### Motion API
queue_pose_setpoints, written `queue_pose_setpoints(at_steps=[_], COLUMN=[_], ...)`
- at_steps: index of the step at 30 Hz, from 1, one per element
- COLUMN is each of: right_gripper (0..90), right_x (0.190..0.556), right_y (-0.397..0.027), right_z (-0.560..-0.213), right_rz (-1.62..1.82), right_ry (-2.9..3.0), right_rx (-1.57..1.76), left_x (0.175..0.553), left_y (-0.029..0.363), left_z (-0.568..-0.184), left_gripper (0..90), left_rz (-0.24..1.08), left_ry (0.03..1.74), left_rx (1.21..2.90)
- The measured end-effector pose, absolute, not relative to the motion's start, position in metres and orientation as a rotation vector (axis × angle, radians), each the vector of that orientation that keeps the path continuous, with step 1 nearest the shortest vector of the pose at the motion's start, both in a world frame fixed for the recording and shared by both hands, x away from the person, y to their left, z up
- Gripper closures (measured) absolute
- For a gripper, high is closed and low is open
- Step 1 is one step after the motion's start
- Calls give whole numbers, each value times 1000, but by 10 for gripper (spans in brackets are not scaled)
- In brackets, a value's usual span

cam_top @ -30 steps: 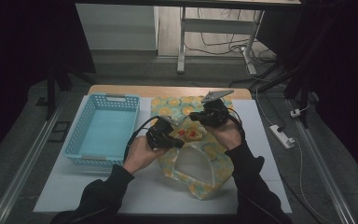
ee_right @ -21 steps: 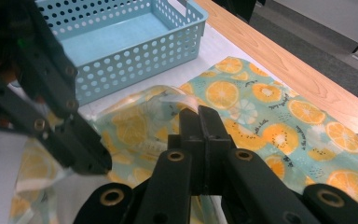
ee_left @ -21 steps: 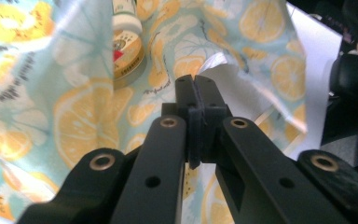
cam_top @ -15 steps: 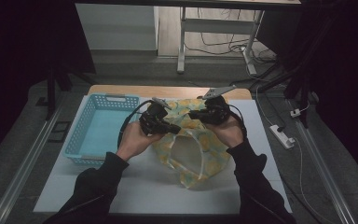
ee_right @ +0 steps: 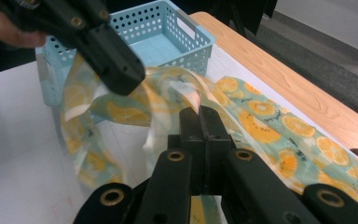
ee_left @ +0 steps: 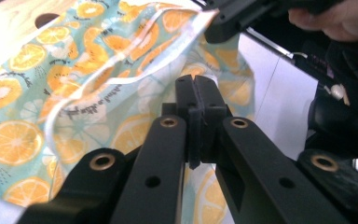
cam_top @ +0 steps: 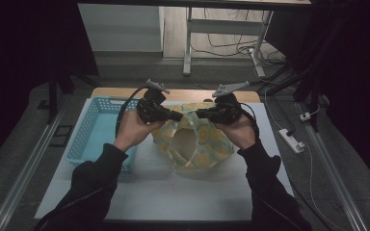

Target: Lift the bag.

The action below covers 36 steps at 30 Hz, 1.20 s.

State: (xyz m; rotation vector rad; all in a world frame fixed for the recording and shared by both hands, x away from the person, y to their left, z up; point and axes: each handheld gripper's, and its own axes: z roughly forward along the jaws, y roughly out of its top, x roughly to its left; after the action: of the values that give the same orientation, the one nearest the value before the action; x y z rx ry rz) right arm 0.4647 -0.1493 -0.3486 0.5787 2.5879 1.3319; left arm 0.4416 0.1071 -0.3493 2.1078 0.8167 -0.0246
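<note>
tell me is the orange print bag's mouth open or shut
Open: the left gripper and right gripper hold the bag rim apart, showing its pale inside.

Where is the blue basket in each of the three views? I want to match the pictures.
High view: the basket stands left of centre on the white mat, beside the person's left forearm.
Left gripper view: the basket is not in it.
Right gripper view: the basket is at the top centre, behind the left gripper.
Shared landmark: the orange-print bag, which both grippers hold.
</note>
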Motion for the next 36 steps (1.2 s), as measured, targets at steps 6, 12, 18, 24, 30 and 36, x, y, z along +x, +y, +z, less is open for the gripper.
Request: queue_pose_setpoints(at_steps=[6,12,18,24,30,36], right_gripper=[900,900,900,900,900,900], right_x=[462,459,456,453,451,449], right_y=[-146,-142,-139,-137,-138,-141], right_z=[-338,-325,-309,-292,-279,-265], right_rz=[1338,1351,1365,1377,1388,1403], right_ry=[2580,2569,2552,2530,2515,2488], right_rx=[553,531,502,478,465,462], left_x=[446,449,449,448,447,447], left_y=[115,122,127,129,125,124], left_z=[-334,-318,-296,-276,-260,-245], left_gripper=[900,900,900,900,900,900], left_rz=[-21,7,35,65,101,138], left_ry=[807,801,788,782,779,767], left_rx=[2093,2075,2046,2027,2029,2011])
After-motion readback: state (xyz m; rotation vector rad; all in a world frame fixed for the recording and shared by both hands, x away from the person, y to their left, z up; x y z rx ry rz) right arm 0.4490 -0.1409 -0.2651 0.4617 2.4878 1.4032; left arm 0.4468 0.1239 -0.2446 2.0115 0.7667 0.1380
